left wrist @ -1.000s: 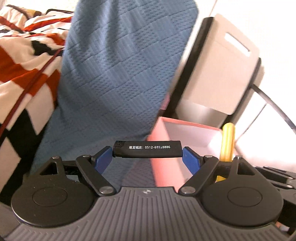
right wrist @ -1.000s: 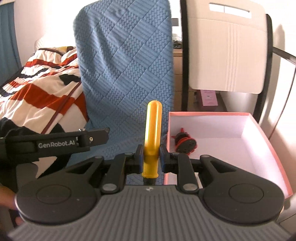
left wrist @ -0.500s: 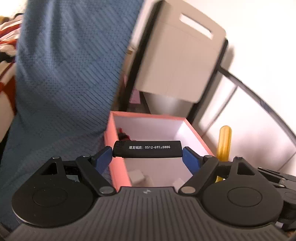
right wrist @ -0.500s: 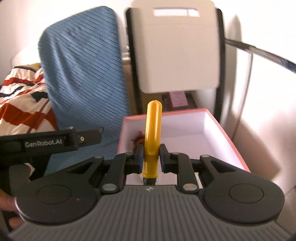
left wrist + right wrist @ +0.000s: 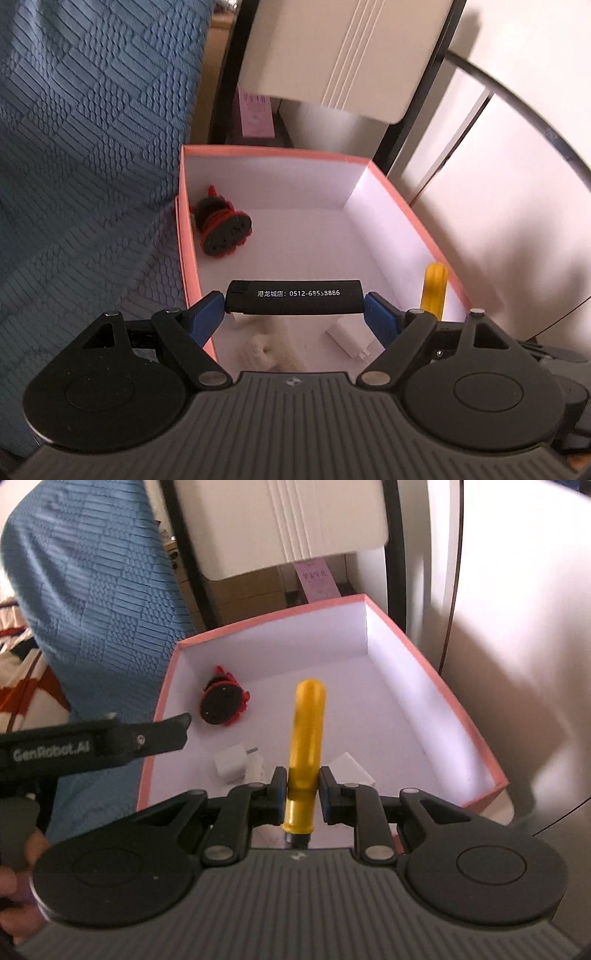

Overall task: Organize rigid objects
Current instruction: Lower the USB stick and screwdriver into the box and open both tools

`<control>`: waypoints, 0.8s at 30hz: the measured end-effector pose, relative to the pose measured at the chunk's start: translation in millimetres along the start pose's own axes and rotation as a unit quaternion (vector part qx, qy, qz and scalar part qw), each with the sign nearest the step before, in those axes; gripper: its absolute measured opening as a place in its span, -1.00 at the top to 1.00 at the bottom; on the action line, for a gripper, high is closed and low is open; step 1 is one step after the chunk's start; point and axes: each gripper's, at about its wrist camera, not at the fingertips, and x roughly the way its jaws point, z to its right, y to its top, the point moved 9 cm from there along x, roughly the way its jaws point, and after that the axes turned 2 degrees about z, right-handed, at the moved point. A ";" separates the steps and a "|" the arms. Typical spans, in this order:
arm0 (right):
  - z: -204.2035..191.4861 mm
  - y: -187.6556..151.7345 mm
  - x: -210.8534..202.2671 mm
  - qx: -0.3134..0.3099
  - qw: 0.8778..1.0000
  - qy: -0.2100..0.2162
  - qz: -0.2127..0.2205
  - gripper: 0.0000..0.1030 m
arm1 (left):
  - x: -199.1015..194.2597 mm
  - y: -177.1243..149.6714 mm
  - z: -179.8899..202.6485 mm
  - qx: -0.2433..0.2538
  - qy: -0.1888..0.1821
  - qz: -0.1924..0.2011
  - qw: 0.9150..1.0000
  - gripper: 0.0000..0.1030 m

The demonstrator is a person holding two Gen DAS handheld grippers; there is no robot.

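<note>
My left gripper (image 5: 294, 303) is shut on a black lighter (image 5: 294, 297) held crosswise by its ends, above the near part of a pink box (image 5: 186, 236) with a white inside. My right gripper (image 5: 302, 781) is shut on a yellow handle (image 5: 308, 731) that points forward over the same pink box (image 5: 476, 738). The yellow handle also shows at the right in the left wrist view (image 5: 435, 291). In the box lie a black and red spool (image 5: 222, 230), also in the right wrist view (image 5: 222, 701), a white plug (image 5: 231, 764) and other white pieces (image 5: 349, 338).
A blue quilted cloth (image 5: 81, 155) hangs left of the box. A white chair back with a black frame (image 5: 343, 55) stands behind it. A white wall panel (image 5: 517, 627) is at the right. A striped blanket (image 5: 22, 686) lies far left.
Both grippers have moved to the right and forward, from beside the blue cloth to over the pink box, and tilted down into it. Both keep their hold.
</note>
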 end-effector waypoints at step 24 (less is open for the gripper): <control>-12.4 44.5 -67.3 -0.001 0.998 0.013 0.061 0.56 | -68.1 27.7 21.6 0.014 -0.025 0.029 0.999 -0.70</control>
